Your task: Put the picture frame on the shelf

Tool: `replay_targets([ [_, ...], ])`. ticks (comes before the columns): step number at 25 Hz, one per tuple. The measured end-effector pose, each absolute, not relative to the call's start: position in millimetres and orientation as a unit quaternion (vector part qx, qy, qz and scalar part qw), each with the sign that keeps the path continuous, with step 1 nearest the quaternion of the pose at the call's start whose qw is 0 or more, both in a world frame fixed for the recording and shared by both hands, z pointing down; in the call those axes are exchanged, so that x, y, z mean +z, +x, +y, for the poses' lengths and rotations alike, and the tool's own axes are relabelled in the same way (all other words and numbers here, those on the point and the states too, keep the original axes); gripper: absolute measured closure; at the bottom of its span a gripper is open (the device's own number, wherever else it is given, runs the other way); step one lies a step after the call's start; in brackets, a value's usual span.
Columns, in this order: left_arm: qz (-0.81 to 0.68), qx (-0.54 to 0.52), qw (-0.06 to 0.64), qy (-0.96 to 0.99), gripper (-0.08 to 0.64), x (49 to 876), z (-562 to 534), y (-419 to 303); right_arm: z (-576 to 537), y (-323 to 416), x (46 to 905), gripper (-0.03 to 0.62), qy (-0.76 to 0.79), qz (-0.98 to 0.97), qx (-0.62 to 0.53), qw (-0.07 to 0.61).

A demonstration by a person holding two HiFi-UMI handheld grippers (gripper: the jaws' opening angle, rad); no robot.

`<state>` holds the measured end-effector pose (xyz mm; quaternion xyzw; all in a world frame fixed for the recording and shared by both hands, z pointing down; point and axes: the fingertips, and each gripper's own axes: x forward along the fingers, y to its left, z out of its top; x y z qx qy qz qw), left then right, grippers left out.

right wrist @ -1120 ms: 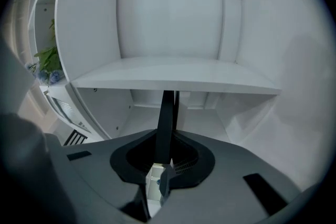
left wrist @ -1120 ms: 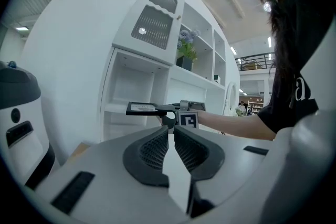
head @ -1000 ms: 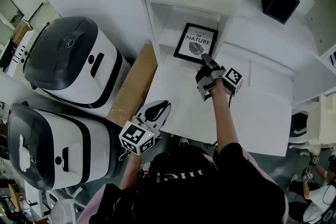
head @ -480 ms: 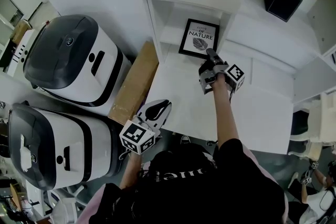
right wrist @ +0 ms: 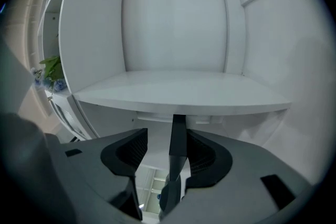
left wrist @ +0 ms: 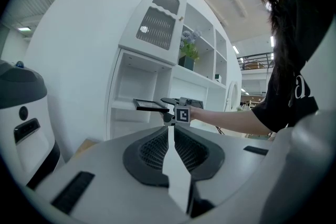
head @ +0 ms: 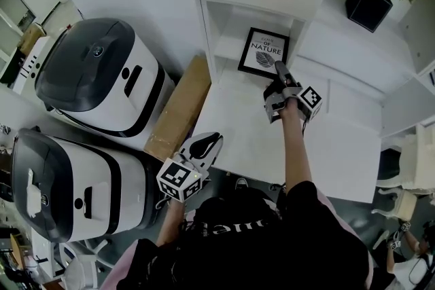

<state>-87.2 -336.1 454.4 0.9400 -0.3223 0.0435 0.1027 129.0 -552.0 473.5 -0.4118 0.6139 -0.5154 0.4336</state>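
Right gripper [head: 279,70], arm outstretched, just opened jaws around picture frame [head: 264,52].

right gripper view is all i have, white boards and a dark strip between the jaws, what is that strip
observer: a black picture frame, leaf print face up; the right gripper jaws have just been opening around its edge.
operator: is it level
observer: yes, the left gripper view shows it flat, far end over the white shelf board, contact unclear.
operator: left gripper
observer: the left gripper is off the white desk's near corner, shut, empty.
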Motion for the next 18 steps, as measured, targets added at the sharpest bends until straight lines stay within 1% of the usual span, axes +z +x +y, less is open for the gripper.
replay_targets([
  [8,-0.322,0.037,0.098,0.941,0.515,450,-326,-91,-533,129,487,0.373,-0.426,0.622,-0.513,0.41],
  [18,-0.321,0.034,0.099,0.941,0.515,450,-308,-95,-476,115,493,0.373,-0.457,0.661,-0.491,0.337],
])
